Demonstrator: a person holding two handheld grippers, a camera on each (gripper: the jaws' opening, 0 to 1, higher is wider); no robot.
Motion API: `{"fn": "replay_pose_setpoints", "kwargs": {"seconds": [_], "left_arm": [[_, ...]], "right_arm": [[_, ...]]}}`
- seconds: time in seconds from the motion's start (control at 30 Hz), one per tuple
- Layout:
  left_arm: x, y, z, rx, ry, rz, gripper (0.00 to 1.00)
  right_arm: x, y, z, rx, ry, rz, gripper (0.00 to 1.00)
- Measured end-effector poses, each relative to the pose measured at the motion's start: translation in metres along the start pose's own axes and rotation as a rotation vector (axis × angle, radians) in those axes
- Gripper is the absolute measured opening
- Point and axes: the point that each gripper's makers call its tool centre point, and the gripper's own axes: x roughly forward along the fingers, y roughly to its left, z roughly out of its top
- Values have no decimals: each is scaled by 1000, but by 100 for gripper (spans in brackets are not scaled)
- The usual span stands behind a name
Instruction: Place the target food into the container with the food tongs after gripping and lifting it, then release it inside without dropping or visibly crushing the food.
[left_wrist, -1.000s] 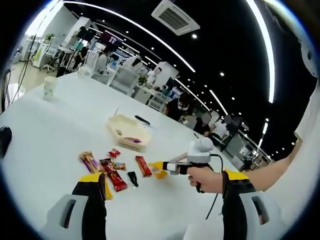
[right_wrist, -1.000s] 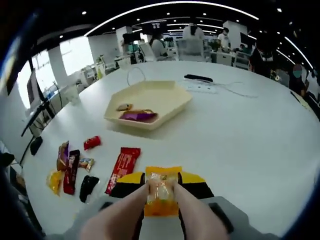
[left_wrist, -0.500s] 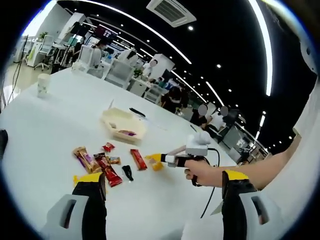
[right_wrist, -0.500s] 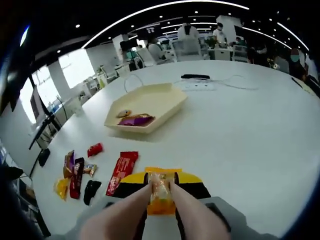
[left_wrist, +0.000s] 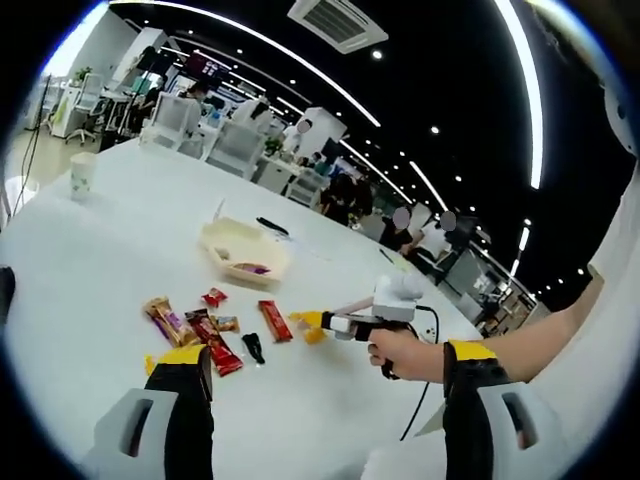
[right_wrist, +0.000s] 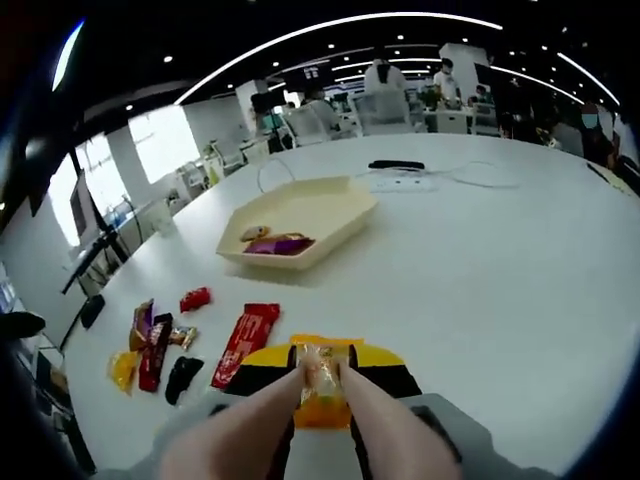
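My right gripper (right_wrist: 322, 366) is shut on a pair of beige food tongs (right_wrist: 262, 415). The tongs' tips pinch a yellow snack packet (right_wrist: 321, 392), held above the white table. A cream tray (right_wrist: 345, 222) lies farther ahead, with a purple packet (right_wrist: 279, 243) and a small snack inside. In the left gripper view the right gripper (left_wrist: 352, 323), in a person's hand, holds the yellow packet (left_wrist: 311, 324) right of the loose snacks, short of the tray (left_wrist: 218, 240). My left gripper (left_wrist: 325, 375) stands open and holds nothing.
Loose snacks lie on the table left of the tongs: a long red wrapper (right_wrist: 246, 340), a small red one (right_wrist: 195, 298), a black one (right_wrist: 184, 378) and several more (right_wrist: 148, 340). A power strip and cable (right_wrist: 400, 181) sit behind the tray. A paper cup (left_wrist: 82, 176) stands far off.
The right gripper has risen a little with the yellow packet still pinched in the tongs. Both views have shifted with the hands. The left gripper has stayed open.
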Motion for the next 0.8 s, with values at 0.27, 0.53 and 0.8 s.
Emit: {"fn": "replay_pose_setpoints", "kwargs": {"seconds": [0.27, 0.53, 0.8], "left_arm": [[-7, 3, -3, -15, -16, 23, 96], [-6, 4, 2, -11, -29, 24, 96], [-4, 4, 2, -14, -32, 18, 96]], "right_arm": [[3, -2, 0, 10, 2, 7, 20], [1, -2, 0, 51, 10, 11, 20], [-8, 3, -6, 48, 27, 11, 20]]}}
